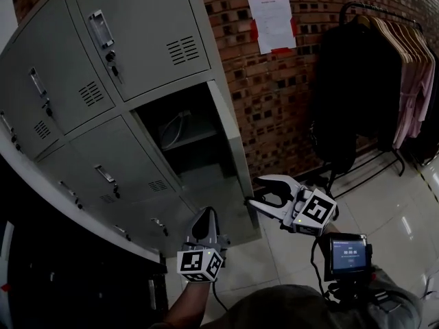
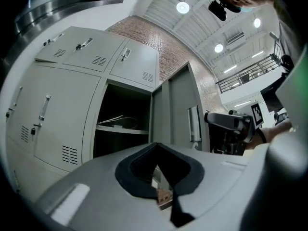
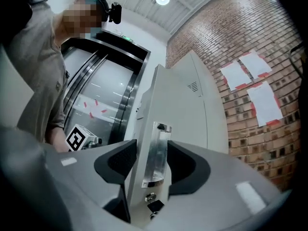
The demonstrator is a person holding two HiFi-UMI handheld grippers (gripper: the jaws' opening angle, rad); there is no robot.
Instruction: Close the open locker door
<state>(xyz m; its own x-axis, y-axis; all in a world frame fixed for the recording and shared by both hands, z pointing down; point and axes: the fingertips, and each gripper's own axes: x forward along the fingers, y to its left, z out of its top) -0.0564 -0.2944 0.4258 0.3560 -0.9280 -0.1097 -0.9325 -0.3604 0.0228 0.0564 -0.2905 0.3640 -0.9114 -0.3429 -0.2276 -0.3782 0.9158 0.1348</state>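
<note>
The grey locker bank has one open compartment [image 1: 182, 132] with a shelf and a cable inside. Its door [image 1: 231, 146] swings out toward me, edge-on in the head view. My right gripper [image 1: 254, 190] is open at the door's free edge. In the right gripper view the door [image 3: 192, 114] and its metal handle [image 3: 156, 153] line up between the wide jaws of the right gripper [image 3: 151, 162]. My left gripper [image 1: 204, 219] hangs lower, in front of the bottom lockers, shut and empty. The left gripper view shows the door [image 2: 178, 109], the handle [image 2: 193, 124] and the right gripper [image 2: 226, 121] just beside it.
Closed lockers [image 1: 137, 40] surround the open one. A brick wall with taped papers [image 1: 273, 22] stands right of the lockers. A clothes rack [image 1: 384, 60] with hanging garments is at the far right. A small screen [image 1: 348, 254] sits on the right forearm.
</note>
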